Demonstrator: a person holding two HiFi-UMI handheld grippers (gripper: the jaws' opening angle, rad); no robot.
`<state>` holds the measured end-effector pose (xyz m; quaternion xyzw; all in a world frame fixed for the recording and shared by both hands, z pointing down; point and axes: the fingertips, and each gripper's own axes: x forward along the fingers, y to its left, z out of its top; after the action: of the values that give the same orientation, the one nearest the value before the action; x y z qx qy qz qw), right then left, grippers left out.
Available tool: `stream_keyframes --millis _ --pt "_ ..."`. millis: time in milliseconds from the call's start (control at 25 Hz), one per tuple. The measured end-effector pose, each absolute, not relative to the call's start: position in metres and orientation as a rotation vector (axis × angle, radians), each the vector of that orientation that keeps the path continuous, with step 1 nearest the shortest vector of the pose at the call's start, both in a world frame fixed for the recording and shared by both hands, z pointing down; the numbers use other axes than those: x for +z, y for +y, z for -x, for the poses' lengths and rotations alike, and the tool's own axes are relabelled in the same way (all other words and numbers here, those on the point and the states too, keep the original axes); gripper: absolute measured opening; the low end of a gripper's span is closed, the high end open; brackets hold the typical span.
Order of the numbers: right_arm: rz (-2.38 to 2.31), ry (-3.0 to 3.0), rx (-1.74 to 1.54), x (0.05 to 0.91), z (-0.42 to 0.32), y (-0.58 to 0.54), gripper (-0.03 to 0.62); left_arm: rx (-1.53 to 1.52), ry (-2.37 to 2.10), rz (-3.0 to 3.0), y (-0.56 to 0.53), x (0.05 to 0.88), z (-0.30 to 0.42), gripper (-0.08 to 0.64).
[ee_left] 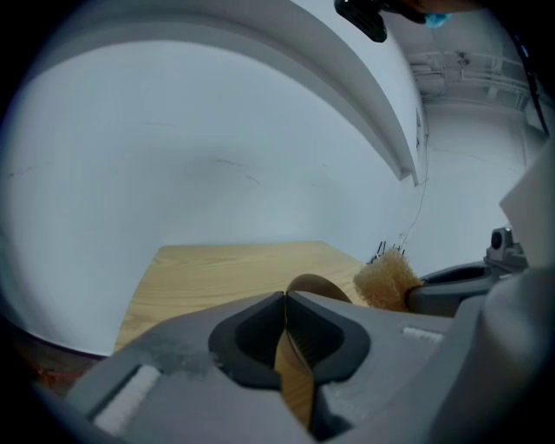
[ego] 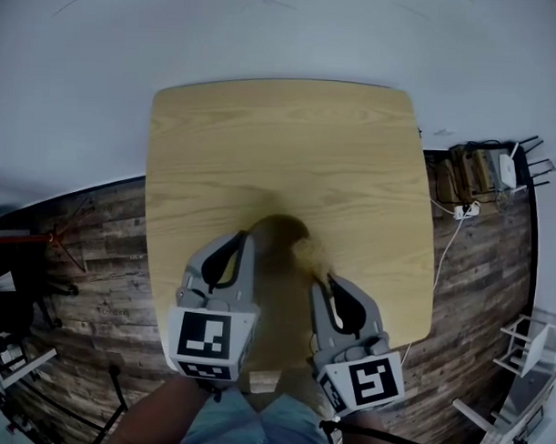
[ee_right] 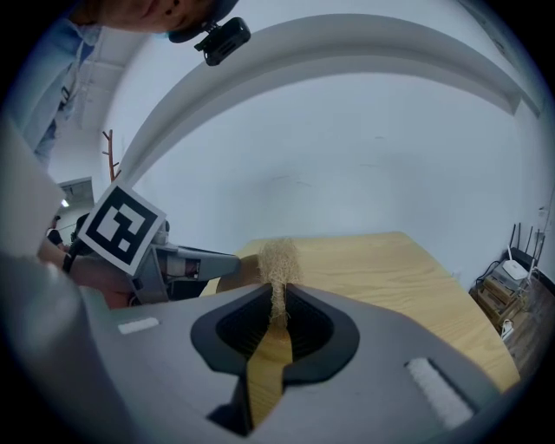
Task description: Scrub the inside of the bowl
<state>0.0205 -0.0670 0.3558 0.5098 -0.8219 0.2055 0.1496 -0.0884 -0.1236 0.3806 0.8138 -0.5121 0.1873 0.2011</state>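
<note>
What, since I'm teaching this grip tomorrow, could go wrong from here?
1. The left gripper grips the bowl only by its thin rim; scrubbing pressure could twist it loose or tip it.
2. The right gripper pinches the scrubber by a narrow end, with most of it sticking out; it may fold or pull free.
</note>
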Motion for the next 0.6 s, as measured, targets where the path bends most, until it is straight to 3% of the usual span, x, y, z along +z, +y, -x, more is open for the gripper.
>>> stream_keyframes --millis 600 --pt "-1.002 -2.48 0.39 0.383 -0.019 -0.065 0.044 0.885 -1.623 -2.304 -0.112 0.371 0.066 0.029"
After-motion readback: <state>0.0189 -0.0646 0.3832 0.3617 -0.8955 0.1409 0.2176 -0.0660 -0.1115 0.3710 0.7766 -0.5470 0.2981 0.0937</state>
